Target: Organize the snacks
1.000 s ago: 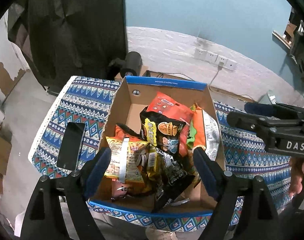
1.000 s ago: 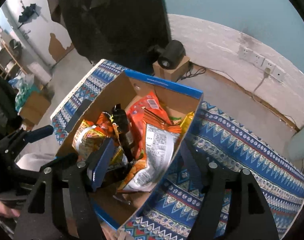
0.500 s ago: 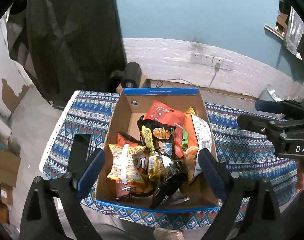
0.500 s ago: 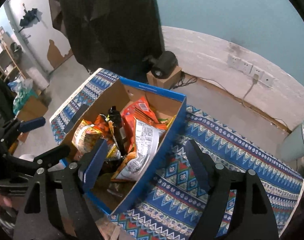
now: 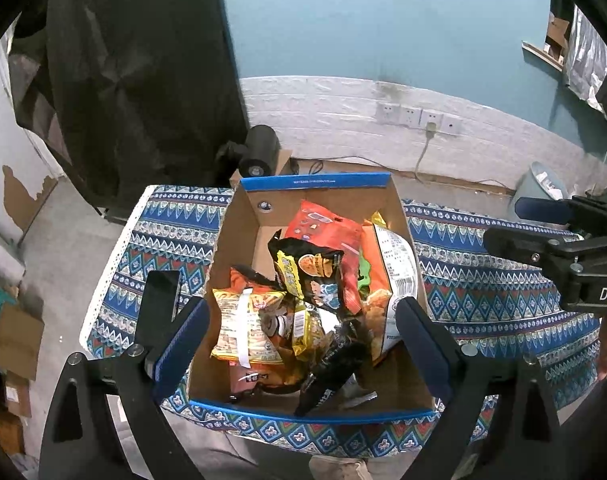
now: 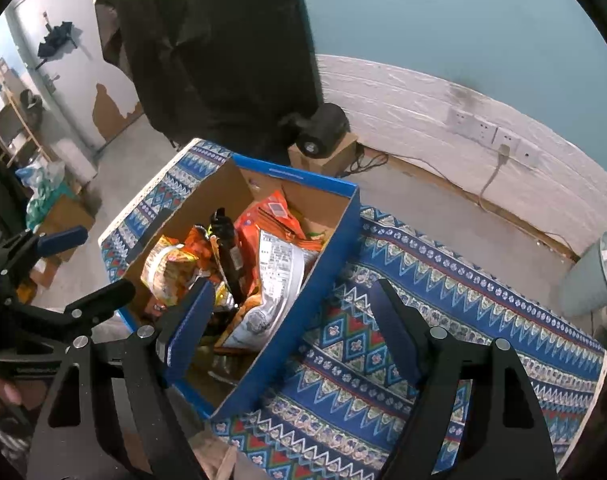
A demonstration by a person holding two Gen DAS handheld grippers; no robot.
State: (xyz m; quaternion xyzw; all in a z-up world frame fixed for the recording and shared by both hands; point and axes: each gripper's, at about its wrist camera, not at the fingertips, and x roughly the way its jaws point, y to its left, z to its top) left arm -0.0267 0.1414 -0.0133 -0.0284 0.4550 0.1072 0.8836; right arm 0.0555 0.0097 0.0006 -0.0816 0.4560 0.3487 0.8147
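Snacks (image 5: 303,304) seem all heaped inside the box (image 5: 315,182); both tongs, left (image 5: 301,344) and right (image 6: 289,330), hover above it, agape and empty.

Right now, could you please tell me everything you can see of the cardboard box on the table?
The cardboard box is open-topped, plain brown inside, with blue outer faces and a blue rim. A small round sticker or hole marks its far inner wall. It sits upright on the patterned tablecloth, near the table's left end. Snack bags are piled loosely inside, some leaning on the right wall; bare floor shows at the far-left corner. Neither gripper touches it.
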